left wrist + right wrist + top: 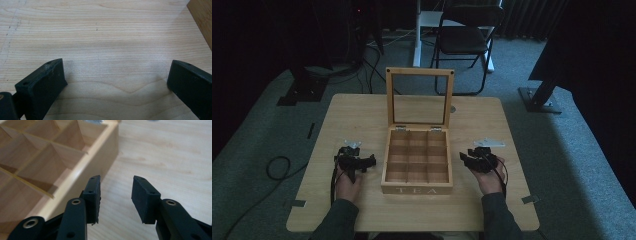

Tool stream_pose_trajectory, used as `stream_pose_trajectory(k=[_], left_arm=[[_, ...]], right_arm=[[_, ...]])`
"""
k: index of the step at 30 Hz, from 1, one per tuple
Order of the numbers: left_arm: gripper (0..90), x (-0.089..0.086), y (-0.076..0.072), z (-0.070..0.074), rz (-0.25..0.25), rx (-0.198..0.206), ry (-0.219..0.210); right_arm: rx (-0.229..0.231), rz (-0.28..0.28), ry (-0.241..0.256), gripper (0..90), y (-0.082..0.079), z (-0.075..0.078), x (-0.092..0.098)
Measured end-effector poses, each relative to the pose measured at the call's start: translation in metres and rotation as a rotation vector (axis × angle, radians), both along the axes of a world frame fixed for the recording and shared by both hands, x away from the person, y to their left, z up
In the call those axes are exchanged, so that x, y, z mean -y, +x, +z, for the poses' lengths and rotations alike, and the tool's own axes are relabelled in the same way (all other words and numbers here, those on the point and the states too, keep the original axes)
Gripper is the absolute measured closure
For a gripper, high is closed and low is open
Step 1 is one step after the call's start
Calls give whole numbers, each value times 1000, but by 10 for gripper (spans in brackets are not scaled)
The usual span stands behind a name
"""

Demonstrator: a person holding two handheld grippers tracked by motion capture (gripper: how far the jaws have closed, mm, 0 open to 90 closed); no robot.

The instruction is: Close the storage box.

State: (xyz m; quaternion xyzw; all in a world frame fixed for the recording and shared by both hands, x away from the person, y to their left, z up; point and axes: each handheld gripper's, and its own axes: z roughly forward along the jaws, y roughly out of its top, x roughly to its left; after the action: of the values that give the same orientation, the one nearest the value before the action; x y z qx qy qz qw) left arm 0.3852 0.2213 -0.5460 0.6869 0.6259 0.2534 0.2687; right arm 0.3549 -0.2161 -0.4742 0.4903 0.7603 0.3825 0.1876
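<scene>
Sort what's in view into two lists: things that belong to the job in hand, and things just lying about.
Job in hand:
- open wooden tea box with glass-paned lid
- left gripper, open, empty
- right gripper, open, empty

Lying about:
- black folding chair beyond the table
- black cable on the floor
- light wooden table, merely the work surface

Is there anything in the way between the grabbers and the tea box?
Nothing visible. The left gripper and right gripper sit on bare table either side of the open tea box, both with jaws open and empty.

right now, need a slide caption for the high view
Open wooden tea box with empty compartments, flanked by the left gripper and right gripper resting on the table.
</scene>
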Motion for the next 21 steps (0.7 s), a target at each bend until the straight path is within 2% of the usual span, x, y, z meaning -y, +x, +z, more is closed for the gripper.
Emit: stream_pose_trajectory(k=[5,12,16,21], left_arm=[[16,0,0,0,-1,-2,2],[16,0,0,0,-2,-2,2],[16,0,0,0,-2,0,2],[16,0,0,0,0,1,0]], right_arm=[[31,11,-13,572,6,14,-7],[54,14,9,542,17,30,-12],[54,12,23,528,24,35,-12],[53,8,15,506,31,41,-13]])
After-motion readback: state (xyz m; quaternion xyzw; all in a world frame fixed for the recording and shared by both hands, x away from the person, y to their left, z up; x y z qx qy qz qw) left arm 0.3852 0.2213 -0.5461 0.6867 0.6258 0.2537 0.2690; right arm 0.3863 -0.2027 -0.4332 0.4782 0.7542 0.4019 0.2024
